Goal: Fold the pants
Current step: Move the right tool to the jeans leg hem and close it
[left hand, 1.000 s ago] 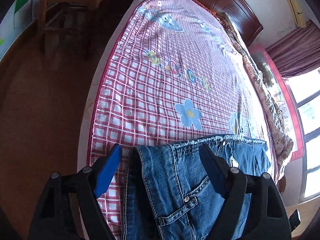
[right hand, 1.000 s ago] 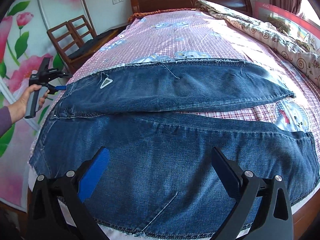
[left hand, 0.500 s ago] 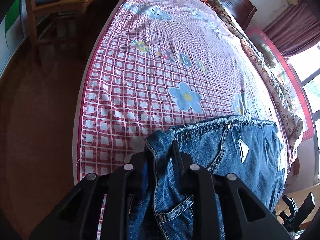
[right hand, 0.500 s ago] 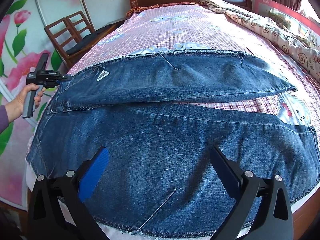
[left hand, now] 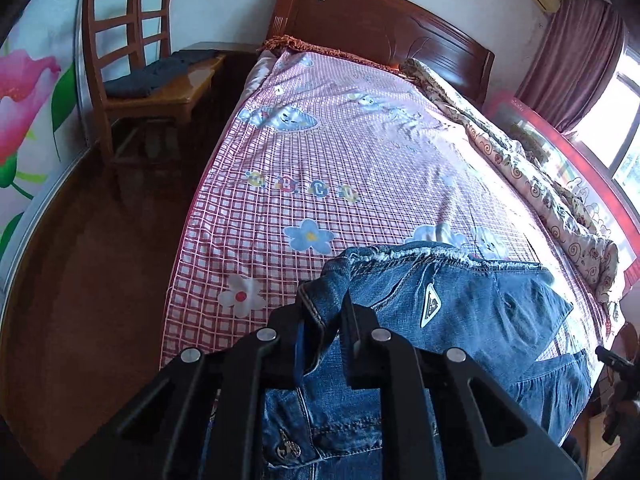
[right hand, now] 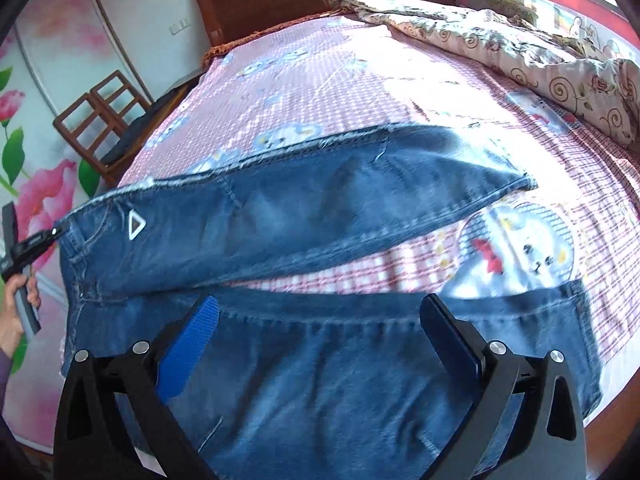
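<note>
One pair of dark blue denim pants lies spread across the foot end of the bed, on a pink checked sheet printed with flowers and cartoon animals. The two legs run sideways across the mattress and part toward the hems, with a wedge of sheet showing between them. A white triangular badge sits near the frayed waistband, and a metal button shows lower on the front.

The left tool is pressed together on a bunched fold of the waistband edge, lifting it off the sheet. The right tool hangs spread wide over the nearer leg, its blue-padded fingers on either side of the denim; the view is blurred there, so contact with the cloth cannot be judged.

A rolled floral quilt lies along the far side of the bed, apart from the pants. Two wooden chairs stand beside the headboard, with dark folded clothes on a small desk just in front of them.
</note>
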### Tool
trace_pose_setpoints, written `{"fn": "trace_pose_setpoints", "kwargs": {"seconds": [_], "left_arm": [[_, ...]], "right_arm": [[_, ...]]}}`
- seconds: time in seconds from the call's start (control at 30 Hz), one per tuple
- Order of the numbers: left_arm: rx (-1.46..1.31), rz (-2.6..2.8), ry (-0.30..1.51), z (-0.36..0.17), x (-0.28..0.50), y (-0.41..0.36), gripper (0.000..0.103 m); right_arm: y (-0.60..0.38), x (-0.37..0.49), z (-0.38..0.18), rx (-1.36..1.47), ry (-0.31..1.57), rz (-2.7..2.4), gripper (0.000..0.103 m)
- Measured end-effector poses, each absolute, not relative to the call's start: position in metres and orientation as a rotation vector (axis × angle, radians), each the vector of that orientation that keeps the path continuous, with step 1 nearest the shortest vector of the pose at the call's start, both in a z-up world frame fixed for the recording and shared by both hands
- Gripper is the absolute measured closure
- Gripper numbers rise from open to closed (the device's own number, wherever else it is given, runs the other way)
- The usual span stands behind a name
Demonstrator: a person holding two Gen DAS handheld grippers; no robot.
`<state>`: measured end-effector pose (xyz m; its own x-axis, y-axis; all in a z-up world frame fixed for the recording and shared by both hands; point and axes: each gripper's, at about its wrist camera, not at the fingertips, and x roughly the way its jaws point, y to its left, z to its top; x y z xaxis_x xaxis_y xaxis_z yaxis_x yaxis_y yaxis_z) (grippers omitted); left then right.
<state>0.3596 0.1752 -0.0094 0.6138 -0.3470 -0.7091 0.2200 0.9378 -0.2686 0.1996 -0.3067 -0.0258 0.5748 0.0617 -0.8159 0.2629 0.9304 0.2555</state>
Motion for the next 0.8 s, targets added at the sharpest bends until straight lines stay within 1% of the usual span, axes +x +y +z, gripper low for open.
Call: {"fn": "trace_pose_setpoints", "kwargs": {"seconds": [0.1, 0.17, 0.27, 0.3, 0.43, 0.5, 0.57, 0.6, 0.8], "left_arm": [[-0.181, -0.328, 0.842, -0.004, 0.348, 0.173, 0.089], [-0.178, -0.316, 0.851, -0.003, 0.345, 0.171, 0.088], [-0.193, -0.294, 0.865, -0.005, 0.343, 0.169, 0.087], [-0.208, -0.286, 0.872, -0.005, 0.344, 0.168, 0.087], [-0.181, -0.257, 0.886, -0.004, 0.348, 0.159, 0.087], [-0.179, -0.247, 0.893, -0.005, 0.349, 0.157, 0.087], [-0.183, -0.237, 0.899, -0.007, 0.351, 0.157, 0.087], [-0.186, -0.234, 0.903, -0.008, 0.352, 0.157, 0.087], [-0.183, -0.229, 0.918, -0.012, 0.359, 0.154, 0.086]], "right_arm": [[-0.371, 0.239, -0.006, 0.388, 0.969, -0.156, 0.003], [-0.415, 0.276, -0.007, 0.419, 1.038, -0.154, 0.003], [-0.480, 0.326, -0.026, 0.519, 1.137, -0.228, 0.003], [-0.498, 0.339, -0.032, 0.534, 1.145, -0.275, 0.003], [-0.538, 0.377, -0.064, 0.618, 1.197, -0.311, 0.004], [-0.543, 0.390, -0.080, 0.645, 1.212, -0.282, 0.017], [-0.541, 0.400, -0.094, 0.641, 1.239, -0.254, 0.024], [-0.539, 0.404, -0.099, 0.638, 1.247, -0.240, 0.033], [-0.540, 0.427, -0.120, 0.561, 1.306, -0.254, 0.034]]}}
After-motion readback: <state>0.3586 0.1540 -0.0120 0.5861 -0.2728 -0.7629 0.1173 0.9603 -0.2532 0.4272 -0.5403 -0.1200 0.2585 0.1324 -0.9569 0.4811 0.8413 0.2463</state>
